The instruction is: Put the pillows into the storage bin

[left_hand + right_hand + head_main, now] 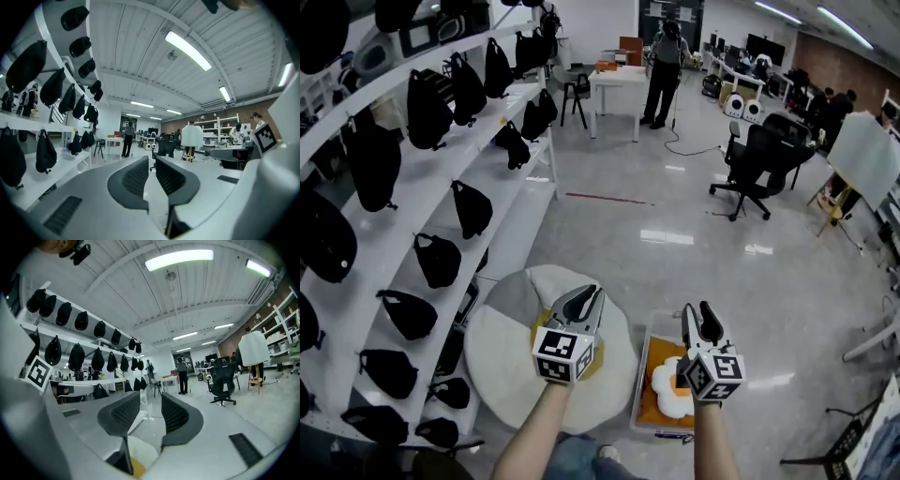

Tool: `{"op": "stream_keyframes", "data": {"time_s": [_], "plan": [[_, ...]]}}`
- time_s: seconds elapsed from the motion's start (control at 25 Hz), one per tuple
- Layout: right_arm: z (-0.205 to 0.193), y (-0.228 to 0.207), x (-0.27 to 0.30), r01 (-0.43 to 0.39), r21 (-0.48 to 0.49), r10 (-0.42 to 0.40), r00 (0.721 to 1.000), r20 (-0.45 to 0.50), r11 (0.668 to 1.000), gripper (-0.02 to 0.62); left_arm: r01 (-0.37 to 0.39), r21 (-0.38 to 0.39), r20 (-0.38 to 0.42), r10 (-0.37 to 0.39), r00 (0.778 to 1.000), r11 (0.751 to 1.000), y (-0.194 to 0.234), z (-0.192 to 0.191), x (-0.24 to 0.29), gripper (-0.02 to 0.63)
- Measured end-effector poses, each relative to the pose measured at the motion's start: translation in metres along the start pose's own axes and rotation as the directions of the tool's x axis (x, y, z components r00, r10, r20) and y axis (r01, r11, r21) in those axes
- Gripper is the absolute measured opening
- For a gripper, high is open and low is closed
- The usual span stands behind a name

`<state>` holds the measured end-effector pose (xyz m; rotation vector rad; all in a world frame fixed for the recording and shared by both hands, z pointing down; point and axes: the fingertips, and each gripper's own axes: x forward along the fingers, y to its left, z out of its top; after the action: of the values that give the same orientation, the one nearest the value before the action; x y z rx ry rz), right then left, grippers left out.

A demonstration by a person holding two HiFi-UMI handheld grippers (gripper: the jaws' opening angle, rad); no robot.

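Open workshop floor lies ahead of both raised tools: left gripper (586, 298) pinched to a slit, right gripper (701, 314) wider, neither holding anything. Below, a flower pillow (668, 396) sits in the storage bin (639, 382); the round cushion (511, 366) beside it probably needs fetching next.

Head view looks steeply down; both gripper views face level, sharing the person (664, 70) at twelve o'clock.

**Shelves (502, 155) of black bags (427, 105) in a large workroom**

The white shelves curve along the left side. A black office chair (757, 161) stands on the glossy grey floor (675, 253) at right. A person (662, 67) stands far back.
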<state>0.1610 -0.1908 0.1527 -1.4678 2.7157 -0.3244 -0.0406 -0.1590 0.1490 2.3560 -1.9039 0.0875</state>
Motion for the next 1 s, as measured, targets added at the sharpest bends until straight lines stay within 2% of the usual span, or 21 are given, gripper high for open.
{"op": "stream_keyframes", "data": {"time_s": [0.16, 0.28, 0.48, 1.0], "plan": [[0.023, 0.034, -0.008, -0.052, -0.006, 0.052, 0.998, 0.035, 0.999, 0.106, -0.06, -0.006, 0.047, 0.06, 0.997, 0.998, 0.021, 0.028, -0.036, 0.041], [0.026, 0.049, -0.018, -0.069, -0.024, 0.07, 0.997, 0.042, 0.997, 0.062, -0.096, -0.005, 0.058, 0.096, 0.994, 0.995, 0.026, 0.036, -0.059, 0.034], [0.031, 0.061, -0.028, -0.082, 0.006, 0.082, 0.995, 0.056, 0.997, 0.006, -0.123, 0.01, 0.069, 0.122, 0.99, 0.992, 0.026, 0.039, -0.079, 0.023], [0.02, 0.071, -0.04, -0.095, -0.059, 0.097, 0.995, 0.023, 0.994, 0.002, -0.133, -0.014, 0.088, 0.134, 0.987, 0.991, 0.026, 0.021, -0.108, 0.021]]}}
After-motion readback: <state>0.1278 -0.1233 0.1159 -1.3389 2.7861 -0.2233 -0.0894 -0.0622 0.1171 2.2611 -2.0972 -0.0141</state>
